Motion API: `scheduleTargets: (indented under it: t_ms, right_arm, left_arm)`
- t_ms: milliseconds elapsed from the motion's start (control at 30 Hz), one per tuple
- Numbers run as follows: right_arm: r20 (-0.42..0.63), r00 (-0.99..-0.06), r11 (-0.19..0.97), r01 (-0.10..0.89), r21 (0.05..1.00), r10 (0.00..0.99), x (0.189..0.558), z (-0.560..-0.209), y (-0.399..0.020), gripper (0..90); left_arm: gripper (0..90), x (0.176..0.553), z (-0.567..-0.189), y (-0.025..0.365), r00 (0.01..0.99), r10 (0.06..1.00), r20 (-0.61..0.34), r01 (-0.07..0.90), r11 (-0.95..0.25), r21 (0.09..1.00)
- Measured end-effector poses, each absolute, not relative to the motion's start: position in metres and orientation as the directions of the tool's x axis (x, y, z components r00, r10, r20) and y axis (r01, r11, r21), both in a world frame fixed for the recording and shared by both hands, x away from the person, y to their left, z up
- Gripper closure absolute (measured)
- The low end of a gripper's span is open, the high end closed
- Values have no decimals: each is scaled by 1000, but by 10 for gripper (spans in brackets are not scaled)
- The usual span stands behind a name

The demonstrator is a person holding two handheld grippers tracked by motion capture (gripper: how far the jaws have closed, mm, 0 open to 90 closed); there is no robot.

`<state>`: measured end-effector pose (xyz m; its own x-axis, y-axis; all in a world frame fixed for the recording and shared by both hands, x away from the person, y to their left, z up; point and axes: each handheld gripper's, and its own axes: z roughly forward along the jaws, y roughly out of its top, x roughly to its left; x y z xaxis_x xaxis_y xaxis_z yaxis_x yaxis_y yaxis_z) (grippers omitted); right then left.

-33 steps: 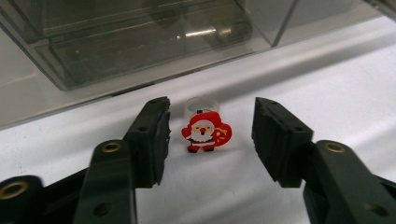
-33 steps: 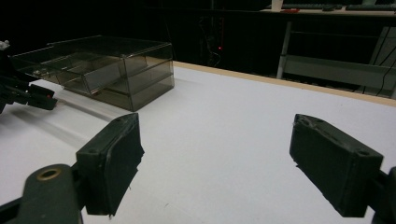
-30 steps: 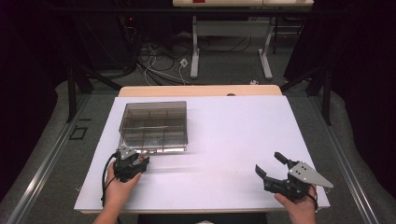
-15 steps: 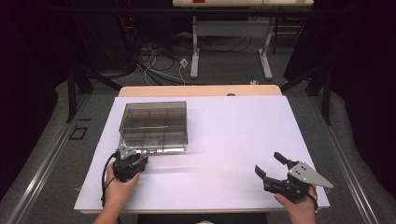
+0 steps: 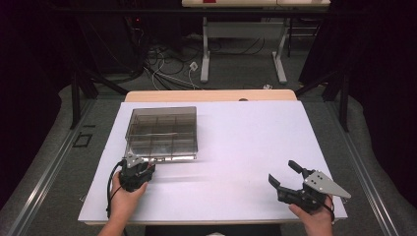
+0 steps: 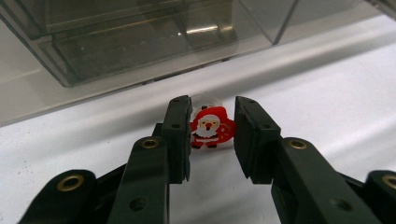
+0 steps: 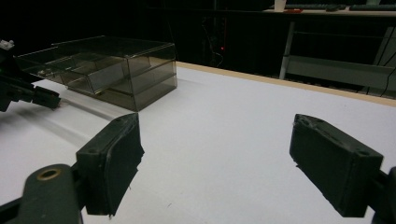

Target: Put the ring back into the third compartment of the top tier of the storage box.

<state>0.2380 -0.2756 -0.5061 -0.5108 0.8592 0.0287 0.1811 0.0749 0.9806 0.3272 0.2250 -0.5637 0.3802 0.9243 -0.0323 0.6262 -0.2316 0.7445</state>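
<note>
1. I count one smoky clear plastic compartment box (image 5: 162, 132) at eleven o'clock on the white table (image 5: 246, 142), two grippers and one sticker.
2. My left gripper (image 6: 212, 128), at seven o'clock just before the box, has just been closing and now pinches a small red-and-white Santa Claus sticker (image 6: 211, 127) on clear backing; Santa stands upright, facing me.
3. My right gripper (image 7: 215, 163), at five o'clock, is spread wide over bare table.
</note>
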Motion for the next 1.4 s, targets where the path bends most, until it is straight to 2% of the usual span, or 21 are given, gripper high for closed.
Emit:
scheduleTargets:
  t_ms: [1400]
  right_arm:
    - [35,-511,68,180,981,859,239,-506,-276,162]
  left_arm:
    - [679,321,-553,217,431,900,-65,609,-237,757]
